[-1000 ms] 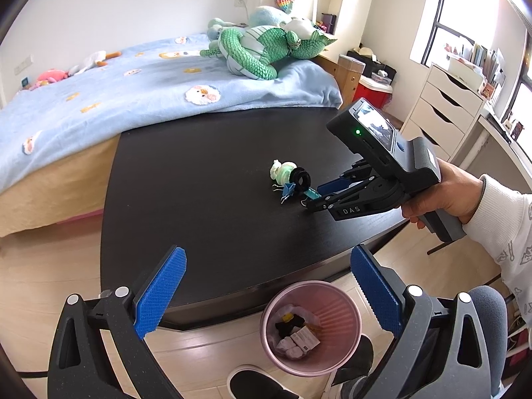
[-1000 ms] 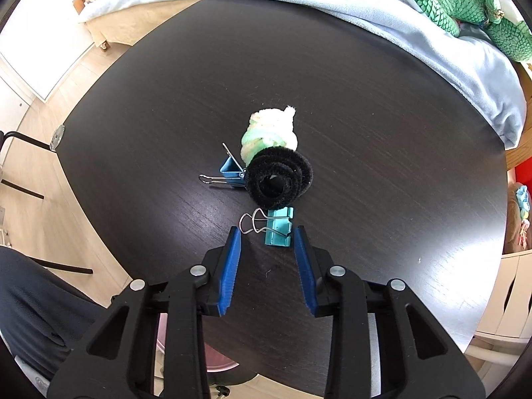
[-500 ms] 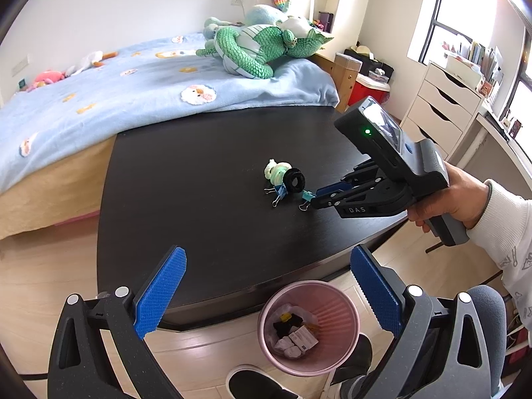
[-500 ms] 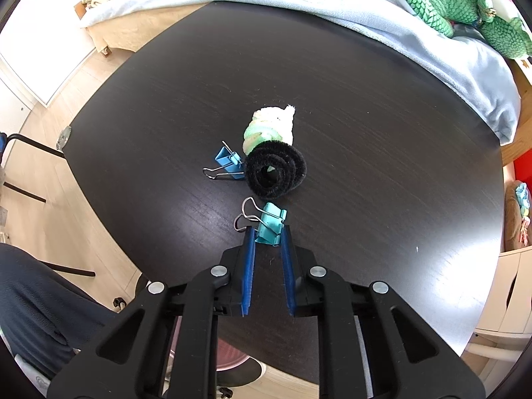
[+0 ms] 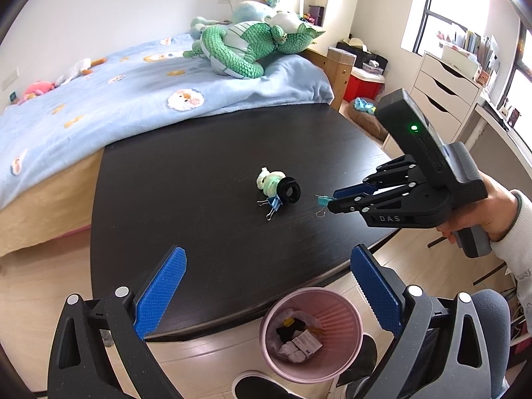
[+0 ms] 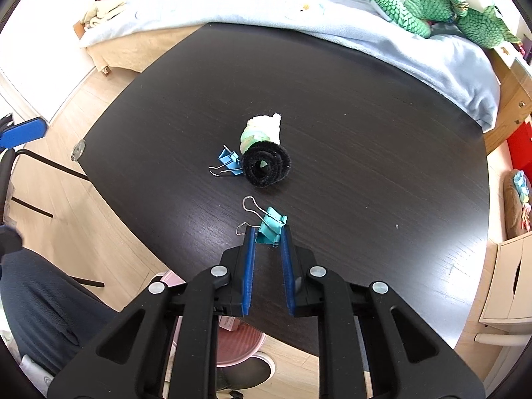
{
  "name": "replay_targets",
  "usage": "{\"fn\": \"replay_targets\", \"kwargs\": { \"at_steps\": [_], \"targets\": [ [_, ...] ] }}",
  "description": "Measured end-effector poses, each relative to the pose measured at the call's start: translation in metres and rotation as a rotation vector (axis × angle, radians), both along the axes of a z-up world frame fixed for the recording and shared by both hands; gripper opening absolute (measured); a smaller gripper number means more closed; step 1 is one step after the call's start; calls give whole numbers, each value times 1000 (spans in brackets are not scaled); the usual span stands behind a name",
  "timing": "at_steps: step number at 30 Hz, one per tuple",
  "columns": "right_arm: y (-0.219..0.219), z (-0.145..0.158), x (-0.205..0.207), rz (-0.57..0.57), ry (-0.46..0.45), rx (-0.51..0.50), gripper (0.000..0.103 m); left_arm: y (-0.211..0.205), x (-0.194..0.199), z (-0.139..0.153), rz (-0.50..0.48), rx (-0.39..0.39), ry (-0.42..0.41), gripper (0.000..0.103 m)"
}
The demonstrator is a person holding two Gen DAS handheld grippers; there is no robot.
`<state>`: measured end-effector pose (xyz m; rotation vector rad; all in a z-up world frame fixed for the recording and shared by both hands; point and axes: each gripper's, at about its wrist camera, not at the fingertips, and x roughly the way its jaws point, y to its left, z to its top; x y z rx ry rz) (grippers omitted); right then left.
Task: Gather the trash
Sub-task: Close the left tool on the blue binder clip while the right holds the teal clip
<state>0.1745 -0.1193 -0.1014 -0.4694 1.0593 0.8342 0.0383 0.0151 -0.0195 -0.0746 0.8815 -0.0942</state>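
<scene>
The dark table (image 5: 186, 179) carries everything. Near its front edge the left gripper (image 5: 266, 292) hangs spread wide above the pink bin (image 5: 339, 306). The right gripper (image 6: 267, 237) pinches the teal binder clip (image 6: 271, 226), lifted just off the table, near the black coil (image 6: 266, 164).

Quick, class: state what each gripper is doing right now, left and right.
Left gripper: open, holding nothing.
Right gripper: shut on the teal binder clip, lifted off the table.
</scene>
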Motion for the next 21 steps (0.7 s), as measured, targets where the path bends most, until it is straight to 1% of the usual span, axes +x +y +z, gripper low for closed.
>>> {"fn": "replay_targets", "kwargs": {
  "at_steps": [4,6,12,15,21],
  "targets": [
    [-6,7,0,-8,-4,8,15,-2,14,-2,-21,18,15,95],
    [-9,10,1,-14,-4,15,15,-3,21,-3,-40,14,20,95],
    [-18,16,2,-21,-4,21,15,-9,49,-12,-90,31,57,95],
    [-22,16,3,-27,-3,19,15,-11,64,-20,-110,52,83,95],
    [-26,17,5,-34,0,9,15,-12,91,-41,-143,57,136,95]
  ]
}}
